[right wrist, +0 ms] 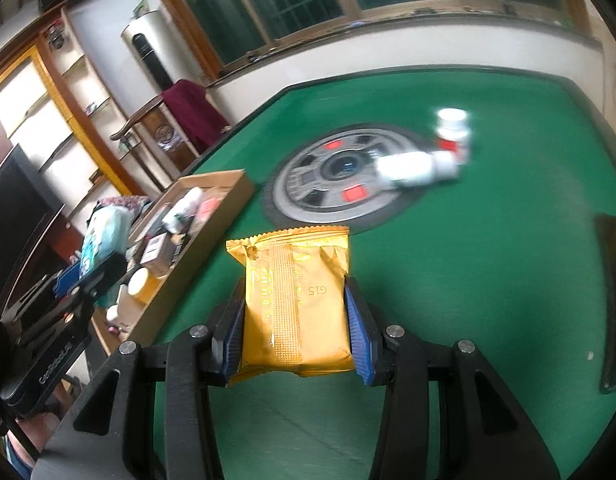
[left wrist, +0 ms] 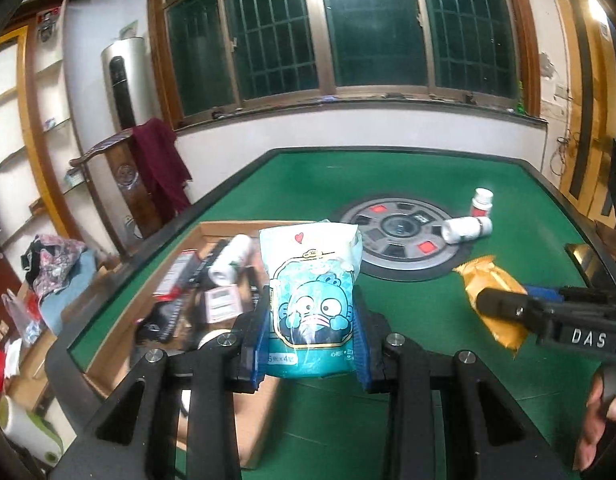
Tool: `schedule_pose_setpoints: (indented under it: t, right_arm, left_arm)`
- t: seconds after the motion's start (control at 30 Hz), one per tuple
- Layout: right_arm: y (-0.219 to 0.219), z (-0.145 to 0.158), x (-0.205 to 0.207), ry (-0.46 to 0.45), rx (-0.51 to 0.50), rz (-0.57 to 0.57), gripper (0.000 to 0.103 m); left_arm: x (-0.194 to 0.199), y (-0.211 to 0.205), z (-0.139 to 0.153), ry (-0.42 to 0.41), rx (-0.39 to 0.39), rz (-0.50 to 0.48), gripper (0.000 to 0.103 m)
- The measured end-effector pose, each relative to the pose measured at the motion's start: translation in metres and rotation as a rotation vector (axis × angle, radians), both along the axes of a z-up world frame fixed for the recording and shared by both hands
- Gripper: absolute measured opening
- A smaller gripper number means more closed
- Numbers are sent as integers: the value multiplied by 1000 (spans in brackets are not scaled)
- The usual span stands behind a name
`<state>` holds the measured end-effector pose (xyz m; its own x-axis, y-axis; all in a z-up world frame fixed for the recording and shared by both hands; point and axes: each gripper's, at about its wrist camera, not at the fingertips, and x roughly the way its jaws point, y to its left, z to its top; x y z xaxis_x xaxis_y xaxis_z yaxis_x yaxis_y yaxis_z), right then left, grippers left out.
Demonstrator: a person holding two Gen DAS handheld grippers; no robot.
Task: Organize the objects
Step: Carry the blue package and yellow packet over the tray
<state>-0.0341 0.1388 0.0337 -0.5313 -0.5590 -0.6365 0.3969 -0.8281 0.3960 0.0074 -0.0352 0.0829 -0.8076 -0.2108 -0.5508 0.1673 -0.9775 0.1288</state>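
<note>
Open green table ahead, cardboard tray leftward; left gripper pinches teal packet, right gripper pinches gold packet.

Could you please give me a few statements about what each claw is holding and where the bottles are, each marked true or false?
1. The left claw grips a teal cartoon-printed soft packet. True.
2. The right claw is empty. False: it grips a golden foil snack packet.
3. Two white plastic bottles remain on the green felt table. True.
4. Both of those bottles stand upright. False: one lies on its side.
5. The shallow cardboard box already holds items. True.
</note>
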Motion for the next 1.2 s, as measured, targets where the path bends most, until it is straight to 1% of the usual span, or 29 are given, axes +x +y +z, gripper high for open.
schedule_pose_setpoints:
  t: [0.17, 0.37, 0.73, 0.93, 1.03, 1.2]
  right_arm:
    - [-37, 3, -1, -2, 8, 56, 42]
    - [-85, 13, -6, 18, 21, 115, 42]
    - [-159, 16, -30, 19, 64, 169, 42]
    - [-185, 9, -38, 13, 98, 179, 42]
    - [-192, 7, -44, 13, 112, 174, 42]
    - [-203, -1, -57, -12, 131, 163, 42]
  left_arm:
    - [3, -20, -4, 4, 8, 34, 30]
    - [4, -51, -11, 0, 33, 80, 30]
    - [0, -91, -30, -21, 77, 133, 30]
    - [-3, -103, -42, -38, 103, 151, 31]
    - [-5, -108, -46, -48, 113, 158, 31]
    - [-10, -118, -54, -67, 166, 160, 32]
